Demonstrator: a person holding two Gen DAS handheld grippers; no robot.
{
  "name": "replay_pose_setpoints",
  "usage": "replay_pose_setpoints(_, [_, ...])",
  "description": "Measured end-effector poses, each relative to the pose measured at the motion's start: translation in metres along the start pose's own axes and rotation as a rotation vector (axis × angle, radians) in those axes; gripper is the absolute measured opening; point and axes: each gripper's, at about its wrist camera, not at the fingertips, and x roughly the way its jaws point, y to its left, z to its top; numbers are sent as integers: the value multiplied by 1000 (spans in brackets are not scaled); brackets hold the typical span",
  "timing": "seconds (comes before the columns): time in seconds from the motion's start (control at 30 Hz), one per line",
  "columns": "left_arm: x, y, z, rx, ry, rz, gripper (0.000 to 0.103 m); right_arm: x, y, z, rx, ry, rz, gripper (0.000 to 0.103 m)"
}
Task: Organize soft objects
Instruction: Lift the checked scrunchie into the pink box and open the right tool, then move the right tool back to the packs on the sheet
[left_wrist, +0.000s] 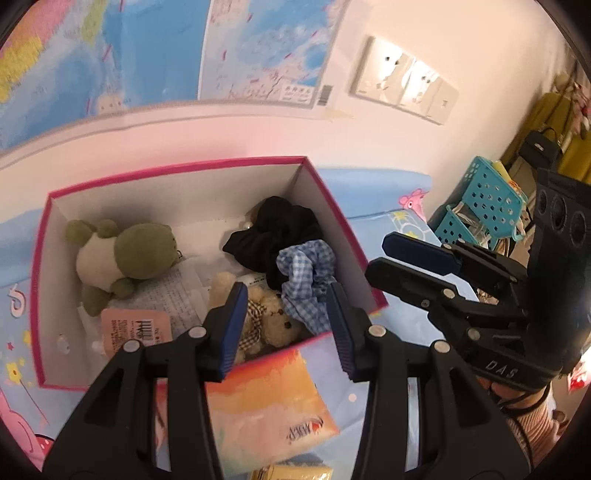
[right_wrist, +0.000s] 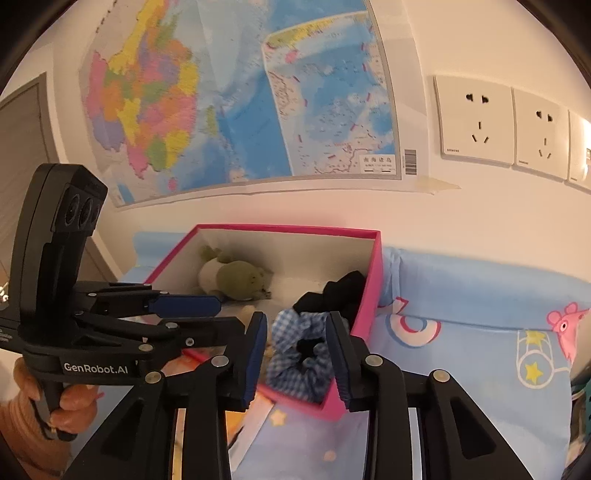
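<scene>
"GenRobot.AI" printed in white on the left gripper (right_wrist: 207, 310) body, seen from the right wrist; "DAS" embossed on the right gripper (left_wrist: 410, 258) body, seen from the left wrist. "SIEMENS" in small grey print on the wall sockets (right_wrist: 474, 120). Chinese characters in the wall map (right_wrist: 236, 96) legend box beside a barcode, too small to read further. Red lettering on the orange packet (left_wrist: 273, 402) below the left fingers, upside down and not legible.

Both grippers released, jaws spread, nothing between the ribbed blue pads (left_wrist: 232, 325).

Ahead of the left fingers: pink-rimmed cardboard box (left_wrist: 177, 166), white inside, open-topped. Inside it, beyond the left pad, a plush green frog (left_wrist: 125, 254) lying on its side on printed paper. Between the pads, a curly cream teddy bear (left_wrist: 273, 317) with a checked ribbon, partly hidden by the left pad. Past the right pad, a crinkled blue gingham scrunchie (left_wrist: 306, 280) against a black fabric scrunchie (left_wrist: 273, 236).

From the right wrist, gingham scrunchie framed between the fingers, lower edge hidden by the box wall. Blue cartoon-printed cloth (right_wrist: 480, 332) beneath everything. Turquoise perforated baskets (left_wrist: 480, 206) beyond the right gripper, contents hard to make out.
</scene>
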Motion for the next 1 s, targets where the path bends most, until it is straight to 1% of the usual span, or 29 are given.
replay_pose_setpoints(0.1, [-18,-3,-11,29,-29,-9,46,-14,8,-6,-5,-15,30,39])
replay_pose_setpoints(0.3, [-53,-3,-39,61,-75,-27,47,-37,30,-26,-37,-17,134,46])
replay_pose_setpoints(0.4, [-64,5,-54,48,-83,-45,47,-44,38,-42,-43,7,189,48])
replay_pose_setpoints(0.5, [-74,11,-74,40,-82,-65,47,-44,44,-62,-28,52,240,49])
replay_pose_setpoints(0.63, [-78,17,-101,33,-63,-72,47,-35,51,-91,-5,132,270,49])
replay_pose_setpoints(0.73, [-71,22,-120,20,-23,-74,47,-23,54,-112,30,195,295,49])
replay_pose_setpoints(0.87, [-56,29,-138,-4,43,-61,47,-11,57,-131,64,249,314,49])
replay_pose_setpoints(1.0, [-44,35,-151,-27,85,-63,47,-3,60,-146,96,287,324,49])
